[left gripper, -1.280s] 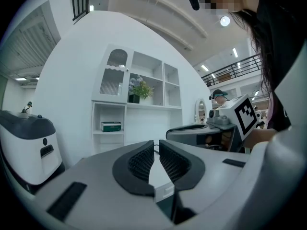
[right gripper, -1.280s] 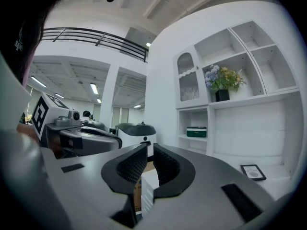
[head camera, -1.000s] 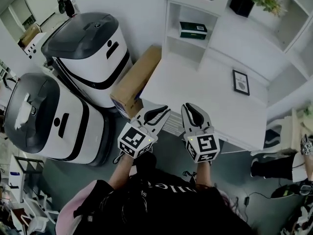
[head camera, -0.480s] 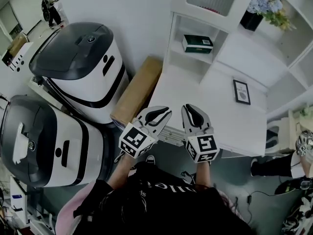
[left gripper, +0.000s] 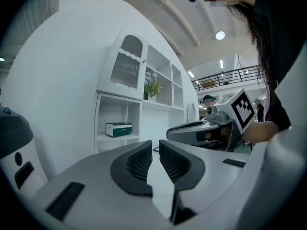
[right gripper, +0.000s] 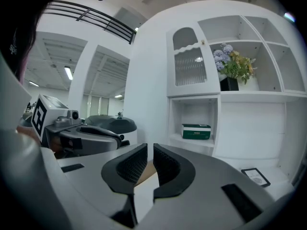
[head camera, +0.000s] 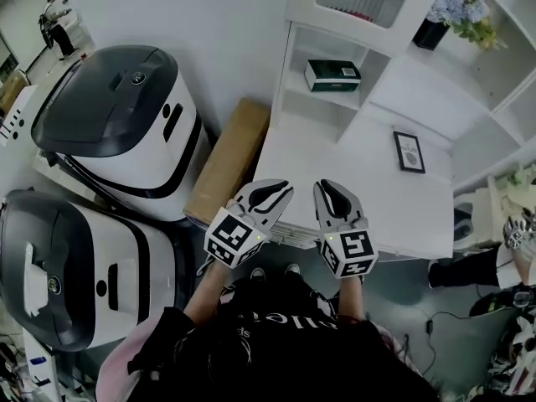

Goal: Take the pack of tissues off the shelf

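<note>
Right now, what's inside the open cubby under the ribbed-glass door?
A green-and-white pack of tissues lies flat on the shelf board in the cubby; nothing else shows there. Whatever sits behind the ribbed-glass door above is obscured.

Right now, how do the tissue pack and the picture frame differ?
The tissue pack is a green-and-white box; the picture frame is thin and dark-edged. The pack sits inside a shelf compartment; the frame sits out on the open desk top. Both are small, rectangular and untouched.
</note>
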The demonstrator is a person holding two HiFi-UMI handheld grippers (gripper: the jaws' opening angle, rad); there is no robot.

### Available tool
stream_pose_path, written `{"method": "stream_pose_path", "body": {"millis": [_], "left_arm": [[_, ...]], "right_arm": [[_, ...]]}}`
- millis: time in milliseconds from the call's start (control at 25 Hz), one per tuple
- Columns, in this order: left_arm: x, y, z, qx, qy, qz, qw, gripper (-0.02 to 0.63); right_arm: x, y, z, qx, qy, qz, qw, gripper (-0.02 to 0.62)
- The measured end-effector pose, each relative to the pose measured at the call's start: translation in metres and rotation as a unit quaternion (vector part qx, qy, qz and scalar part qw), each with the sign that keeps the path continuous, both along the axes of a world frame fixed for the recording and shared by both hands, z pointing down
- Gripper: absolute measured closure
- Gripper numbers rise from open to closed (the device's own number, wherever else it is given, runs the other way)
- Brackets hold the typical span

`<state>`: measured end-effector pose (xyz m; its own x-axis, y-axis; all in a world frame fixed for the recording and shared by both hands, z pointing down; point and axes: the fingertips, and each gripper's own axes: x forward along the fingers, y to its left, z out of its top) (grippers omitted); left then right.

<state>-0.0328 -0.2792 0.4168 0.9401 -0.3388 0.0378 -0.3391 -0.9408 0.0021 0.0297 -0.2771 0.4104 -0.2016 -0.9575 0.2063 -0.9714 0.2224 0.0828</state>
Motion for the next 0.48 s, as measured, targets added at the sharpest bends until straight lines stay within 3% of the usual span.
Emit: {"method": "stream_pose_path", "body": {"millis": [480], "left_arm": [[0.023,-0.059,0.011,-0.011,-0.019,-0.023,0.9995,0.563]], "right_arm": [[0.03,-0.066,0.008,-0.006,-0.012,-0.013,1.0,0.526]]}}
